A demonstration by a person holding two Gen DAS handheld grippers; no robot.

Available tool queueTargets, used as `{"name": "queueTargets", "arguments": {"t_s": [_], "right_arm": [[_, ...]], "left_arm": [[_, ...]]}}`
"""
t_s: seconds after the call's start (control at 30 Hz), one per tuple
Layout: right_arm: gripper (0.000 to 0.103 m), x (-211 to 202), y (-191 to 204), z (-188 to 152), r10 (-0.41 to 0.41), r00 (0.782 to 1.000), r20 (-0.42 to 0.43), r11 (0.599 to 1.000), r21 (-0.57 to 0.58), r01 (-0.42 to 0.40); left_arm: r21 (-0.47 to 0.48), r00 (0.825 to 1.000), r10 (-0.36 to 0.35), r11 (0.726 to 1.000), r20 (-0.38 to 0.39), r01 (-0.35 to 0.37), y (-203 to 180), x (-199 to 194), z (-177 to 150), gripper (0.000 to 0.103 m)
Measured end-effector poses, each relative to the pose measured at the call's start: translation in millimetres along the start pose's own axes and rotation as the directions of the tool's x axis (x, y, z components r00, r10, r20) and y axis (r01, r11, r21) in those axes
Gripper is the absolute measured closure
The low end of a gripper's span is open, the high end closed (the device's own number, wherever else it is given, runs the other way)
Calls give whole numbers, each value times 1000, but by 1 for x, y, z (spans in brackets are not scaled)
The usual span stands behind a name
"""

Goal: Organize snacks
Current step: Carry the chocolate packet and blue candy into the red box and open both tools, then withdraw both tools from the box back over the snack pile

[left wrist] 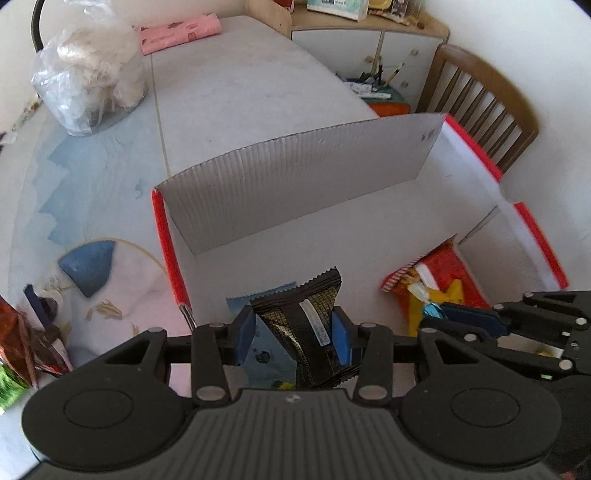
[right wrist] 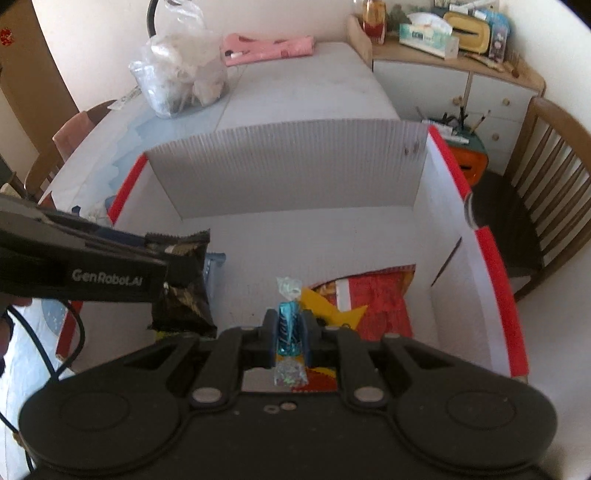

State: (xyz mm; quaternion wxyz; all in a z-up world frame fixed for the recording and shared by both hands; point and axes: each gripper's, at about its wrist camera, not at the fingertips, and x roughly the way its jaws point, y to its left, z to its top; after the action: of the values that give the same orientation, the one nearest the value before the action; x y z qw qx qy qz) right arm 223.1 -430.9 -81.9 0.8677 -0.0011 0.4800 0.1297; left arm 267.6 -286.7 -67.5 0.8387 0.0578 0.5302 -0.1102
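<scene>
The left gripper [left wrist: 293, 334] is clenched on a black snack packet [left wrist: 308, 325], its blue pads pressing the wrapper from both sides; the packet stands roughly upright between them, its crimped top edge pointing away from the camera, held above the near left part of the box [left wrist: 295, 177]. The right gripper [right wrist: 289, 334] grasps a small blue candy [right wrist: 288, 326] in a clear twisted wrapper — the wrapper's ends stick out above and below the closed fingers; it hangs over the near middle of the box floor. In the left wrist view the right gripper [left wrist: 441, 312] reaches in from the right edge, the candy's tip just showing at its fingertips.

Below the black packet a light blue packet [left wrist: 258, 295] lies flat on the box floor; to the right, against the right wall, lies a red and yellow snack bag [right wrist: 369, 299]. The box is white inside with red rims, its far flap standing upright.

Outside the box, on the table [left wrist: 240, 85] at the left, more snack wrappers [left wrist: 22, 350] lie at the edge of the frame; farther off sit a clear plastic bag [left wrist: 88, 81] and — at the far end — a pink cloth [left wrist: 177, 31]. A wooden chair [left wrist: 480, 107] stands beyond the box on the right.
</scene>
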Motion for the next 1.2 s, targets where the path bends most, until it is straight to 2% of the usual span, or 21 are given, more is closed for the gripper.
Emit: {"name": "queueTargets", "arguments": {"t_s": [0.17,0.3,0.33,0.43,0.63,0.83,1.1,1.13,1.2], "right_arm": [[91,4,-6,1,22,1000,-20,1000,10,-22],[90,3,-7,2,30,999,-20,999,11,-30],[90,3,-8,2,29,999,-19,999,15,-29],[90,-1,-9,1,37,999,-11,999,25,-36],[90,-27,-5,-1,41,997,59,999,16,-42],[87,-58,10,-4,54,988,142,999,-7,-54],[76,-91,42,-7,89,973,213,996,-29,-85],[70,-94,49,-7,95,970,221,995,-35,-90],[51,-98,60,-7,103,967,233,994,-44,-96]], "left_arm": [[32,999,45,999,-29,-44,-8,9,3,59],[23,999,43,999,-22,-43,-8,8,5,58],[21,999,44,999,-16,-43,-7,6,5,56],[2,999,34,999,11,-34,-4,0,4,40],[-38,997,2,999,78,1,5,-26,-7,38],[-66,984,-23,997,175,35,16,-65,-27,37],[-118,951,-38,990,308,77,50,-120,-65,34],[-125,947,-34,989,319,77,56,-125,-71,33],[-144,942,-26,987,334,78,69,-135,-82,32]]}}
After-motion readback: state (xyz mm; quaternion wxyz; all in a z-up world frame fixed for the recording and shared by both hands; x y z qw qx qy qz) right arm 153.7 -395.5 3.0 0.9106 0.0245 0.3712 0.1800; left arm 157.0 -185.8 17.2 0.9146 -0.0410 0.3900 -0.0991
